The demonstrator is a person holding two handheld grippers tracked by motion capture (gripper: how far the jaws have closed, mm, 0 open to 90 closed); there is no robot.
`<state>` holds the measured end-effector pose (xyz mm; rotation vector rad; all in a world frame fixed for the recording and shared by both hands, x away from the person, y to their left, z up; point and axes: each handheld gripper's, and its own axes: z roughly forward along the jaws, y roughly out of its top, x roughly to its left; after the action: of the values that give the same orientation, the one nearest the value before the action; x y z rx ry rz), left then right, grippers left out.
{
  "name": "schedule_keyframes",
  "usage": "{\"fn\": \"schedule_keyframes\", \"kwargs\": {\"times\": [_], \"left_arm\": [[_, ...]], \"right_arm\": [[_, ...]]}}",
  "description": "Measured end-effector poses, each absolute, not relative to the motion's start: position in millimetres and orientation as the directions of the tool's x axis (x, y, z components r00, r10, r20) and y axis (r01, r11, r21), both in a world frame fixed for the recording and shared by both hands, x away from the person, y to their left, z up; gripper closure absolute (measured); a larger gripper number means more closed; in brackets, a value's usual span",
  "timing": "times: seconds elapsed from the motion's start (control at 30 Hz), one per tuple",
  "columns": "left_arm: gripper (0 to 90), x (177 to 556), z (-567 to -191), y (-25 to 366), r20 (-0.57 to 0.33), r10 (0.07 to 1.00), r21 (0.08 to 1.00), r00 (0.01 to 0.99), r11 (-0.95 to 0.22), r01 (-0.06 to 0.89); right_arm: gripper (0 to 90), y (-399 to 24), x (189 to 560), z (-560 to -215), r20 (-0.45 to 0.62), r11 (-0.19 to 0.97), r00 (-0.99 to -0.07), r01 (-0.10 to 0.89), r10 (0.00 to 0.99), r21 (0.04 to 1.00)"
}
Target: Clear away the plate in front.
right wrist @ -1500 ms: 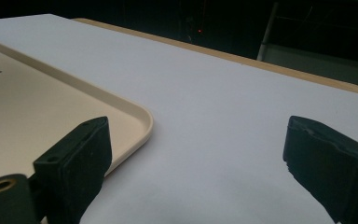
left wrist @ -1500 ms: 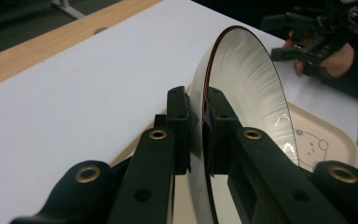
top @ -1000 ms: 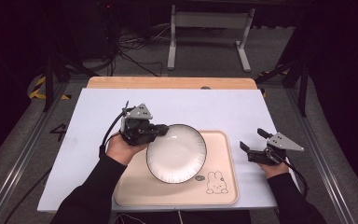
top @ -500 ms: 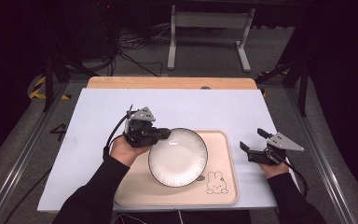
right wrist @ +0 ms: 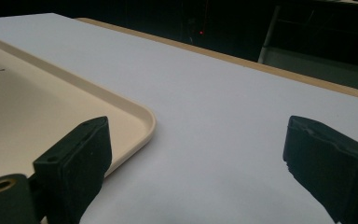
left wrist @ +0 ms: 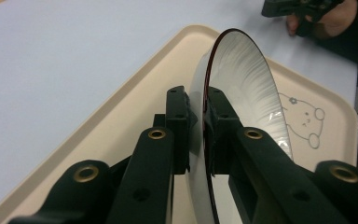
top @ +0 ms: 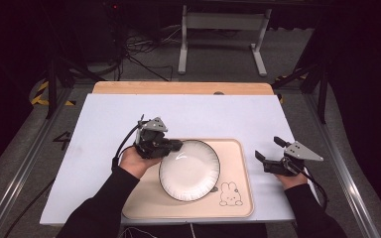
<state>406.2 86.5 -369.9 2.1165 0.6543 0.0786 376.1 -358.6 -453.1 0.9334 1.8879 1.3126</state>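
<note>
Left gripper (top: 171, 146) is clamped on the near-left rim of the white plate (top: 189, 170); in the left gripper view the two pads (left wrist: 179, 123) pinch the rim from either side, the plate (left wrist: 247, 88) edge-on between them. Compared with a second ago the plate has shifted a little right and toward the person over the cream tray (top: 240, 201), and now sits more squarely inside the tray's border, beside the printed bunny (top: 230, 194). Judgement: this looks like the placing step, close to set-down; whether the plate's base already rests on the tray I cannot tell. Right gripper (top: 269, 150) rests on the blue-white table cover (top: 99, 129) just off the tray's right edge, jaws wide apart, nothing between them. Plate: round, shallow, glossy white, thin dark rim line, faint radial streaks toward the edge, empty.
</note>
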Motion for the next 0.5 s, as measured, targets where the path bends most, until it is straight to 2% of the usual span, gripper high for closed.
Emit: {"fn": "schedule_keyframes", "kwargs": {"times": [0.5], "left_arm": [[83.4, 417, -386, 84, -0.219, 0.510, 0.746, 0.832, -0.462, 0.480]], "right_arm": [[8.3, -359, 376, -453, -0.109, 0.246, -0.539, 0.188, 0.835, 0.951]]}}
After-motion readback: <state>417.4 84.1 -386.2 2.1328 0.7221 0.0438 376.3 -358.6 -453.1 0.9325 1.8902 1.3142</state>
